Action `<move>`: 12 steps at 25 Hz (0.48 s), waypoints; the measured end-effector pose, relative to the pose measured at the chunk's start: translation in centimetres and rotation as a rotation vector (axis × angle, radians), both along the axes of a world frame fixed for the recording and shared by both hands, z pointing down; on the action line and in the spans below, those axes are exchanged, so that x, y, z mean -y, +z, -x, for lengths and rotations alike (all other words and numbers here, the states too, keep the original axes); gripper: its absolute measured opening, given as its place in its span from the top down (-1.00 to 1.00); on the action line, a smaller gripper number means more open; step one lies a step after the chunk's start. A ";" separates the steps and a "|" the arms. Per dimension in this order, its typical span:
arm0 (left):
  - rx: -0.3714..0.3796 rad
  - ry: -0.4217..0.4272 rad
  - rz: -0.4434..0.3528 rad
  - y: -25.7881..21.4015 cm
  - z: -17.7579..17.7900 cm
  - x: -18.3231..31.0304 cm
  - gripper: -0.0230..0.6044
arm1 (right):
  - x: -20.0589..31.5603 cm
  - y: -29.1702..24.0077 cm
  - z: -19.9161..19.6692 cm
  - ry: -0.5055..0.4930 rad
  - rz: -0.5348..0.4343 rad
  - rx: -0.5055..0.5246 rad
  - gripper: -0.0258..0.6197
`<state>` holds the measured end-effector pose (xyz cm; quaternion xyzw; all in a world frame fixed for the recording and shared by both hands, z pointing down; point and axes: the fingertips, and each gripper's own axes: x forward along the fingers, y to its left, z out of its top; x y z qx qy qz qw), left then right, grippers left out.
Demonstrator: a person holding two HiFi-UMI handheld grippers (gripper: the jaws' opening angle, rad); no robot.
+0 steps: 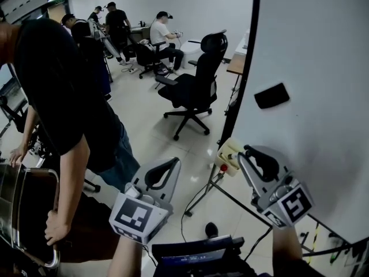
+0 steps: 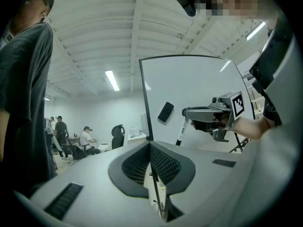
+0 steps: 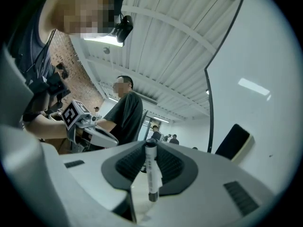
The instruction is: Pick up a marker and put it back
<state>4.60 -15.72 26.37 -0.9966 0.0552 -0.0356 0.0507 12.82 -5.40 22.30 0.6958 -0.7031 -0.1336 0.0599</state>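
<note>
1. Container: one pale tray (image 1: 230,153) sits at the lower left edge of the board (image 1: 311,51). A red-tipped thing (image 1: 223,168) shows at the tray's lower end. The rest of its contents cannot be made out.
2. Right claw (image 1: 256,157) is in front of the board's lower part. It is pinching the marker (image 3: 151,171) mid-barrel. The barrel stands across the jaws, with both ends sticking out.
3. Left claw (image 2: 151,157) is left of the board and well apart from it. Its jaws are pressed together with nothing between them.
4. Counts: 2 claws, 1 marker, 1 eraser (image 1: 271,95). The eraser sits on the board, above the right claw. 1 office chair (image 1: 196,85) stands left of the board.
5. People: one in a dark shirt (image 1: 52,85) is far left of the board, one hand (image 1: 55,227) on a metal rail. Four more stand or sit well behind the chair.
6. Hidden or cut off:
   - In the head view the marker is lost behind the right claw.
   - The board runs out of frame at the top and right.
   - The print on the marker is too small to read.
</note>
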 end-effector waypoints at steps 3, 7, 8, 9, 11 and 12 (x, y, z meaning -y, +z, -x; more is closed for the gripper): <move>0.003 -0.014 -0.001 -0.1 0.6 -0.8 0.94 | -0.5 0.0 0.9 -0.025 0.006 -0.005 0.65; 0.008 -0.068 -0.017 -0.2 -0.7 -1.5 0.94 | -1.0 0.2 -0.6 -0.086 0.001 -0.011 0.65; 0.006 -0.091 -0.022 -0.2 -1.1 -1.6 0.94 | -1.0 0.2 -1.1 -0.109 -0.006 -0.013 0.65; 0.003 -0.115 -0.023 -0.3 -1.5 -1.6 0.94 | -1.0 0.1 -1.6 -0.134 -0.014 -0.016 0.65; 0.000 -0.162 -0.023 -0.5 -2.2 -2.1 0.94 | -1.2 -0.1 -2.1 -0.192 -0.028 -0.024 0.65; -0.001 -0.184 -0.023 -0.6 -2.5 -2.4 0.94 | -1.3 -0.1 -2.3 -0.223 -0.028 -0.030 0.65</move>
